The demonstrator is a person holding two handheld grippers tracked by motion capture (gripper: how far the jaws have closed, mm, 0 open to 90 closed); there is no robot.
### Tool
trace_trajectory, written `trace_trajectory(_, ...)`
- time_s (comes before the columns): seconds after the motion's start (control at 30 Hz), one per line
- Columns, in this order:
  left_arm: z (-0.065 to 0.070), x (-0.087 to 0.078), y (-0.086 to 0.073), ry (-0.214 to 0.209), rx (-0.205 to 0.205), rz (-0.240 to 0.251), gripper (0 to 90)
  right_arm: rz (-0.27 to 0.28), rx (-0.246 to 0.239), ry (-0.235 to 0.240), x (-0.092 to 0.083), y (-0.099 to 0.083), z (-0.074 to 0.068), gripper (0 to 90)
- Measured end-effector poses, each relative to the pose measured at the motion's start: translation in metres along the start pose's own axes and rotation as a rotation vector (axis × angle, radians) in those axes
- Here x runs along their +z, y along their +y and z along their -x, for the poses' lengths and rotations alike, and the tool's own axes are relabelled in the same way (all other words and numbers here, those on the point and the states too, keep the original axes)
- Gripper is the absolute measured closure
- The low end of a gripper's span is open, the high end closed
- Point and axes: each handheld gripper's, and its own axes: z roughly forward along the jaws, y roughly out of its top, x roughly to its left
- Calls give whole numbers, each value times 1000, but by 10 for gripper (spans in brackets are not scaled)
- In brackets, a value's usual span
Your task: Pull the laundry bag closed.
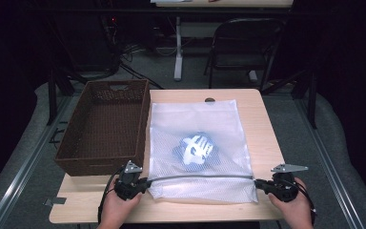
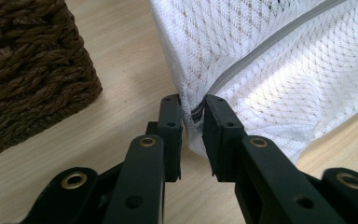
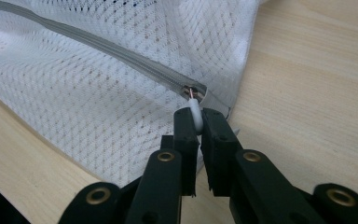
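Mesh bag (image 1: 198, 148) held at both ends of its zip (image 1: 200, 177), near front edge of table (image 1: 262, 119).
L gripper (image 2: 193, 112) pinches bag's zip-end corner; R gripper (image 3: 197, 122) pinches white zip pull (image 3: 195, 114). High view adds blue-white item (image 1: 195, 149) inside bag, basket (image 1: 105, 126) at table's left edge.
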Motion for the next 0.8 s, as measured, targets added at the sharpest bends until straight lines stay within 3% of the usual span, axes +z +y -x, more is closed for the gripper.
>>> trace_trajectory(0.3, 1, -7, 1, 6, -4, 34, 720, 29, 2, -8, -4, 0, -2, 791)
trace_trajectory(0.47, 2, -11, -2, 1, -10, 51, 681, 37, -1, -13, -6, 0, -3, 718)
trace_trajectory(0.63, -1, -19, -3, 3, -21, 78, 632, 72, 3, -21, -11, 0, -2, 613)
trace_trajectory(0.7, -4, -23, -3, 8, -26, 94, 590, 100, -1, -30, -12, 0, -2, 522)
trace_trajectory(0.8, -5, -28, -3, 5, -33, 134, 524, 135, -27, -52, -15, 0, -2, 455)
